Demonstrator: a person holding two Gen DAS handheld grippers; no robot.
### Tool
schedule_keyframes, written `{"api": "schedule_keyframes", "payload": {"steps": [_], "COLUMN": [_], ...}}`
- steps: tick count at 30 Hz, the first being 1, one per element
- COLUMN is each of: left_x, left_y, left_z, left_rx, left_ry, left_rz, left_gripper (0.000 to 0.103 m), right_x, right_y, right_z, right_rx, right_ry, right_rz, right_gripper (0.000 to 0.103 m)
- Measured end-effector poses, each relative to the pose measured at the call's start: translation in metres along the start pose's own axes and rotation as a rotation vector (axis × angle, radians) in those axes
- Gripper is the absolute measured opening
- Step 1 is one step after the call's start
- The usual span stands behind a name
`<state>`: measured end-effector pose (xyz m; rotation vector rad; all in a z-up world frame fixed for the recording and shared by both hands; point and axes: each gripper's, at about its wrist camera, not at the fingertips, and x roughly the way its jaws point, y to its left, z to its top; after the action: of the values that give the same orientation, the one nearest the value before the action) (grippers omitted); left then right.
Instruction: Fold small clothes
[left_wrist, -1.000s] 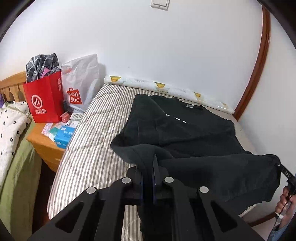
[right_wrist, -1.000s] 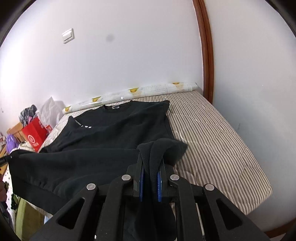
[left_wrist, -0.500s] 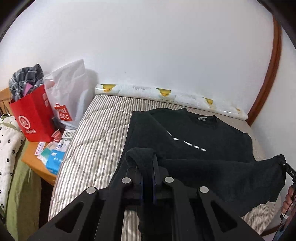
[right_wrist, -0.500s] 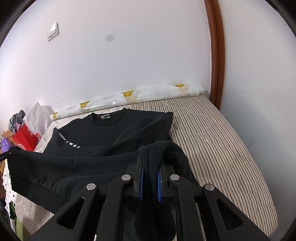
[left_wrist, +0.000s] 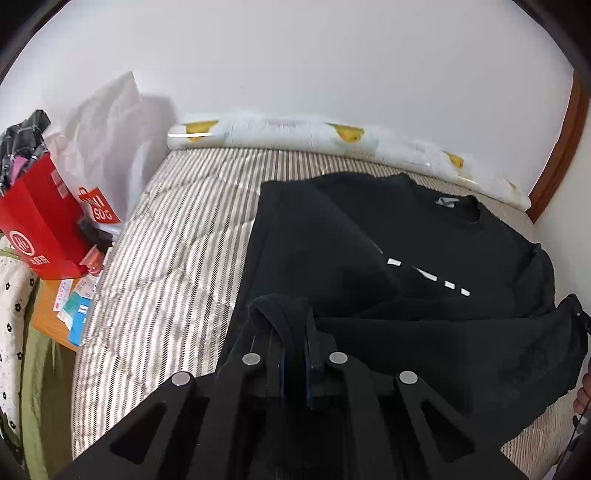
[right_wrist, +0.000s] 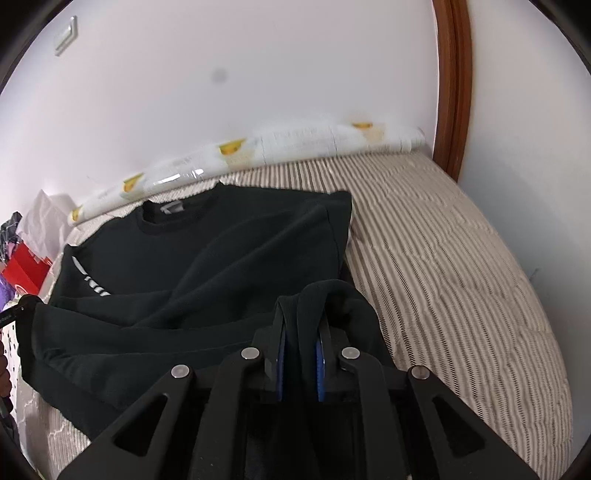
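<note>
A black sweatshirt (left_wrist: 406, 251) lies collar-to-the-wall on the striped mattress (left_wrist: 177, 258), sleeves folded in across the chest. Its bottom hem is lifted off the bed and stretched between both grippers. My left gripper (left_wrist: 293, 332) is shut on the hem's left corner. My right gripper (right_wrist: 301, 325) is shut on the hem's right corner; the sweatshirt (right_wrist: 221, 251) spreads ahead of it on the mattress (right_wrist: 443, 258). The right gripper's tip shows at the far right of the left wrist view (left_wrist: 576, 314).
A rolled duck-print mat (left_wrist: 332, 136) lies along the wall at the head of the mattress. A red paper bag (left_wrist: 40, 225) and a white plastic bag (left_wrist: 103, 140) stand on a wooden bedside table (left_wrist: 48, 317) to the left. A wooden door frame (right_wrist: 452, 85) is at the right.
Both grippers have moved forward toward the wall with the hem, carrying the lower part of the sweatshirt over its upper part. Both stayed shut on the cloth.
</note>
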<state>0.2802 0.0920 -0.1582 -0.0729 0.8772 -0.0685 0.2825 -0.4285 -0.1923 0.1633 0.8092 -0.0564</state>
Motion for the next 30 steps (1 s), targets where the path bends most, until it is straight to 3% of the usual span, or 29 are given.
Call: {"api": "schedule_keyframes", "payload": {"steps": [7,13,15,17,19,30], "left_x": [0.018,0.011,0.005,-0.005,-0.015,-0.062], "left_y": [-0.001,-0.005,-0.004,-0.002,-0.001,0.008], "left_z": [-0.005,-0.005,-0.008,-0.014,-0.022,-0.085], "left_rx": [-0.005,0.025,0.019,0.007,0.0,-0.028], "left_ry": [0.035,0.052,0.052,0.059,0.048,0.044], "left_rz": [0.007,0.023,0.024,0.006,-0.001,-0.055], "left_gripper": [0.011,0.013,0.019,0.034,0.039,0.042], "right_x": [0.017,0.0,-0.012,-0.029,-0.044,-0.092], "right_y": [-0.001,-0.004,-0.005,-0.008,-0.011,-0.018], "right_z": [-0.008,-0.015,-0.02,-0.03,-0.039,-0.098], "right_rx": [-0.007,-0.03,-0.039,-0.033,-0.021,0.028], "right_ry": [0.017,0.025,0.018,0.002,-0.004,0.03], "right_rz": [-0.026,-0.064,-0.08,-0.08,-0.08,0.009], "right_gripper": [0.015,0.032,0.039,0.043,0.044,0.045]}}
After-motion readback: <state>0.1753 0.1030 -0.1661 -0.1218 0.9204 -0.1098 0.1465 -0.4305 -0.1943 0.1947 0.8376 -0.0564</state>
